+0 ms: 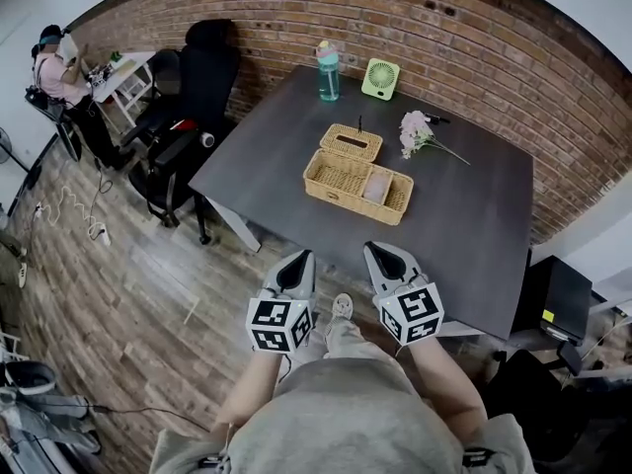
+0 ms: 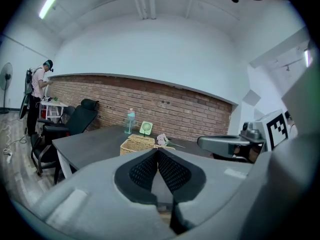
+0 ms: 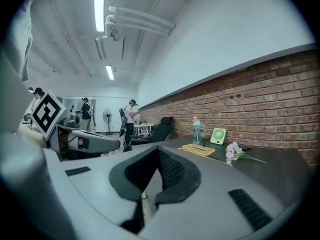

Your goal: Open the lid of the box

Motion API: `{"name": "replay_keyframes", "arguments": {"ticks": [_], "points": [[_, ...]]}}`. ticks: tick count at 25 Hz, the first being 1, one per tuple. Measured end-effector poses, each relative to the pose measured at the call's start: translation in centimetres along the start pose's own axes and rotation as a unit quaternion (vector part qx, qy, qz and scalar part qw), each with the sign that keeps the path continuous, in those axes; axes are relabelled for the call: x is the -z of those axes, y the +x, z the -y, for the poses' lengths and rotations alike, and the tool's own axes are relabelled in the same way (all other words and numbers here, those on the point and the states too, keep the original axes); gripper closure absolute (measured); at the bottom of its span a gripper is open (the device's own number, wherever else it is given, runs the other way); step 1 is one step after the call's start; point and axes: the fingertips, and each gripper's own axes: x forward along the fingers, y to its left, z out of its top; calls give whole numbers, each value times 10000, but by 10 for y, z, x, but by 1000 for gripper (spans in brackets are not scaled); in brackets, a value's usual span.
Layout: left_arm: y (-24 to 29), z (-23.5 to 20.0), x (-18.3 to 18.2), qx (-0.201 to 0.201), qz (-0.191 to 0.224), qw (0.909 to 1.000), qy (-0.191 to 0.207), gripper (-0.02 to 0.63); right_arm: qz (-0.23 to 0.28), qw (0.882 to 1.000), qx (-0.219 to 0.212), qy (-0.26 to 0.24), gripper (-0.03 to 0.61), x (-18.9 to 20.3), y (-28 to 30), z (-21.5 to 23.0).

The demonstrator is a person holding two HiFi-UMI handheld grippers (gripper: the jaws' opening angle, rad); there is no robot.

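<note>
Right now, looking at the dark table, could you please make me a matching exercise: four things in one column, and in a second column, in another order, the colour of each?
Things:
1. bottle
2. small fan
3. flowers
4. wicker box

Colours:
A. pale pink
B. woven tan
C. teal
D. light green

Right pairs: 1-C, 2-D, 3-A, 4-B.
</note>
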Motion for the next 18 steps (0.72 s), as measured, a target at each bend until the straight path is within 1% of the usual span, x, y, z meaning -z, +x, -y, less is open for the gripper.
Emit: {"name": "replay_keyframes", "arguments": {"ticks": [7,13,18], "points": [[-26,19,2,-2,72,10000,-50,597,165,9998,-69,3,575,-6,-34,-21],[-39,30,7,-21,133,9998,-128,597,272,9996,-55,51,575,-6,-50,-25],[-41,33,10,-2,132,9998,-116,595,337,9994,-16,80,575,-6,-55,-26]]}}
